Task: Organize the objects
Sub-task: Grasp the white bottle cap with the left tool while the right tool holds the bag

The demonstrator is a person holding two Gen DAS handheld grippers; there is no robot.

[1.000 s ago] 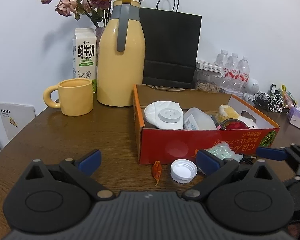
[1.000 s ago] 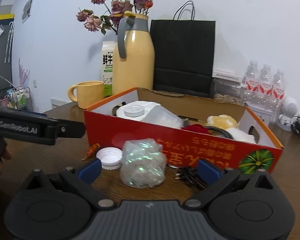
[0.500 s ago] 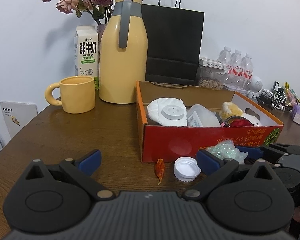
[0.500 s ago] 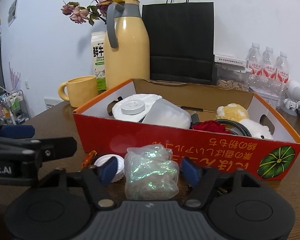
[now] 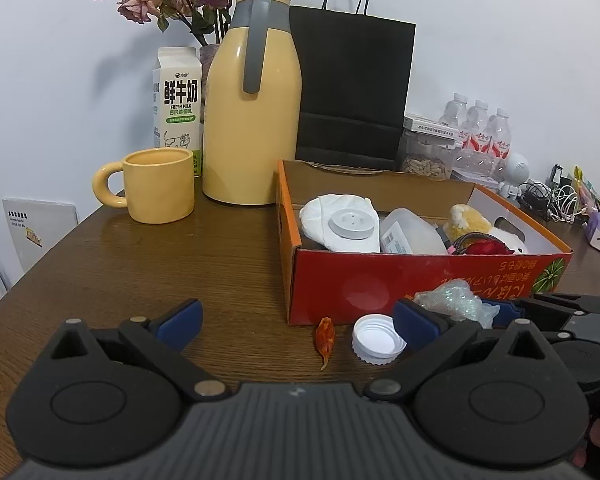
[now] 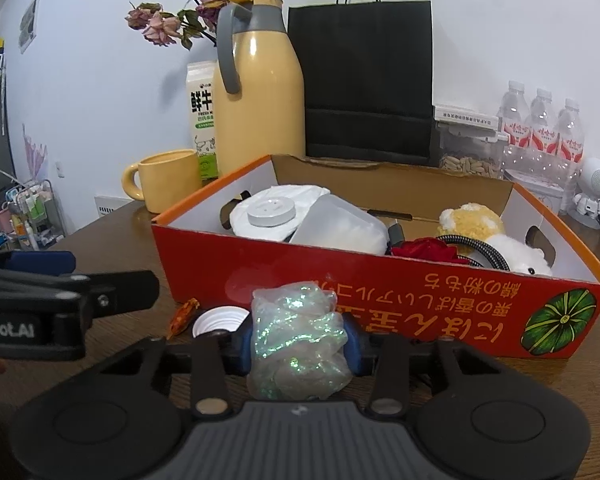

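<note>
We have the crinkly iridescent plastic bag [image 6: 298,338] right between the blue pads [image 6: 245,340] of our right tool [image 6: 300,340], and the jaws are closing in, pads pressing into both sides of the bag. The bag sits on the brown tabletop [image 5: 180,264], just in front of the red cardboard box [image 6: 380,292]. Beside it on the left lie a white bottle cap [image 6: 218,320] and a small orange dried bit [image 6: 184,310]. Our left tool [image 5: 296,318] hovers low over the tabletop with its jaws spread wide and nothing between them. Inside the box we see a white pouch with a grey disc [image 5: 348,222], a translucent container [image 5: 408,232], a yellow plush toy [image 5: 466,220] and something red [image 5: 488,246]. Behind stand a yellow mug [image 5: 158,184], a yellow thermos jug [image 5: 254,120], a milk carton [image 5: 178,100] and a black paper bag [image 5: 352,88].
</note>
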